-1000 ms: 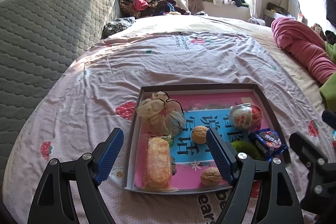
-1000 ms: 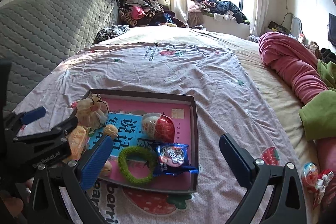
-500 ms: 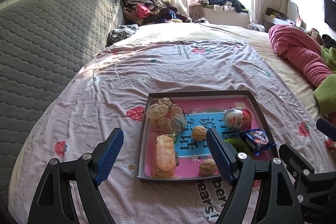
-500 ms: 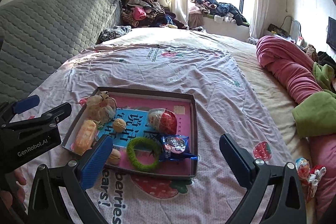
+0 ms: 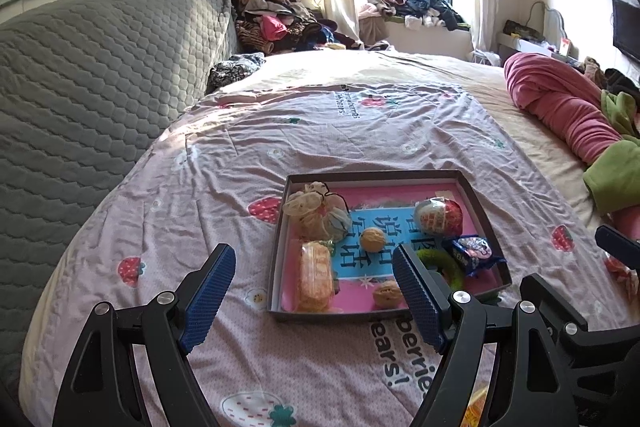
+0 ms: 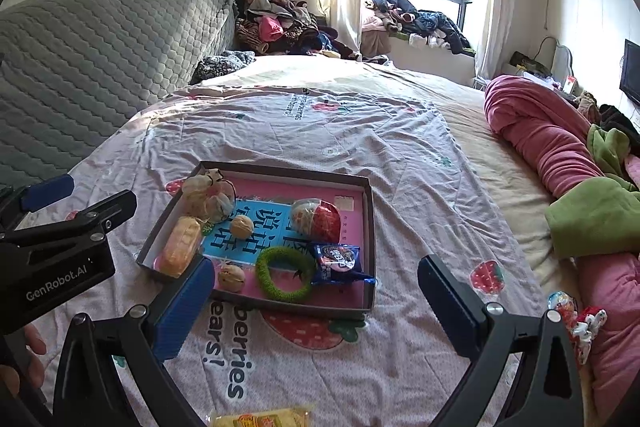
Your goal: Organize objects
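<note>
- My left gripper (image 5: 312, 285) hung above the bedspread (image 5: 320, 131) with its blue pads (image 5: 208, 291) spread wide, gripping nothing.
- My right gripper (image 6: 316, 301) was likewise spread wide and empty, held over the near edge of the bed.
- The shallow box tray (image 6: 370, 227) lay flat on the bedspread, just ahead of both grippers.
- Inside the tray sat a cloth pouch (image 6: 210, 197) in the far left corner, a wrapped pastry (image 6: 182, 247) along the left wall, and two walnuts (image 6: 242, 227).
- A foil egg (image 6: 316, 219) lay toward the tray's right side, with a green ring (image 6: 285, 279) and a blue snack packet (image 6: 340, 263) touching each other nearer me.
- A second foil egg (image 6: 562, 303) lay outside the tray, well to its right against the pink blanket (image 6: 540, 135).
- A yellow packet (image 6: 260, 418) showed at the bottom edge of the right view.
</note>
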`<state>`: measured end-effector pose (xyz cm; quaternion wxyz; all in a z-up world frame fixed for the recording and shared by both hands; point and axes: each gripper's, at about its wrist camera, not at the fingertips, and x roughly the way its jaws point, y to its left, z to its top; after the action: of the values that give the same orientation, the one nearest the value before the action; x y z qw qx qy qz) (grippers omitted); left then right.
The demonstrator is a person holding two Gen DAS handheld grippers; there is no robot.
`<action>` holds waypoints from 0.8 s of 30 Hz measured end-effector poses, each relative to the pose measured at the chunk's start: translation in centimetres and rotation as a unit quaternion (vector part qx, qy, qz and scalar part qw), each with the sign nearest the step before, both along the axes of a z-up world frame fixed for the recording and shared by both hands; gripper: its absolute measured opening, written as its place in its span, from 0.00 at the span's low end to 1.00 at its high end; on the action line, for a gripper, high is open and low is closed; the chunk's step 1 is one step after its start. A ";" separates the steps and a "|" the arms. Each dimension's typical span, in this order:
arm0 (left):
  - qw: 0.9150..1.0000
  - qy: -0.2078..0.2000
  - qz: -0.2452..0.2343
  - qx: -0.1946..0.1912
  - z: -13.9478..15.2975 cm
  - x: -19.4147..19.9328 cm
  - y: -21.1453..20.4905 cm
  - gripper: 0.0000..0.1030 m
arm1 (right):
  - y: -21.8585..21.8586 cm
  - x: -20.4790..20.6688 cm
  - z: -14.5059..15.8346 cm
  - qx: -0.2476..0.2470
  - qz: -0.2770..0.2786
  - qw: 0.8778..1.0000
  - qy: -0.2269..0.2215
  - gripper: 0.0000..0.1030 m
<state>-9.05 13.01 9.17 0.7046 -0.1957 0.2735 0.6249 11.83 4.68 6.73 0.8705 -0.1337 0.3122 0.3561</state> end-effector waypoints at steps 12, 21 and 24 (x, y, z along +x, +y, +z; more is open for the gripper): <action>1.000 -0.002 -0.009 -0.004 -0.8 -0.5 -2.8 0.80 | -1.6 -2.2 0.0 -0.001 0.000 1.000 0.000 0.99; 1.000 -0.001 -0.009 -0.009 -1.1 -1.1 -4.9 0.80 | -2.8 -4.1 -0.5 -0.006 0.004 1.000 0.002 0.99; 1.000 0.000 -0.009 -0.009 -1.1 -1.3 -5.6 0.80 | -3.1 -4.7 -0.6 -0.008 0.005 1.000 0.002 0.99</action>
<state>-10.34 7.43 8.09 0.7083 -0.2001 0.2807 0.6160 7.17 1.53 6.12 0.8671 -0.1417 0.3160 0.3581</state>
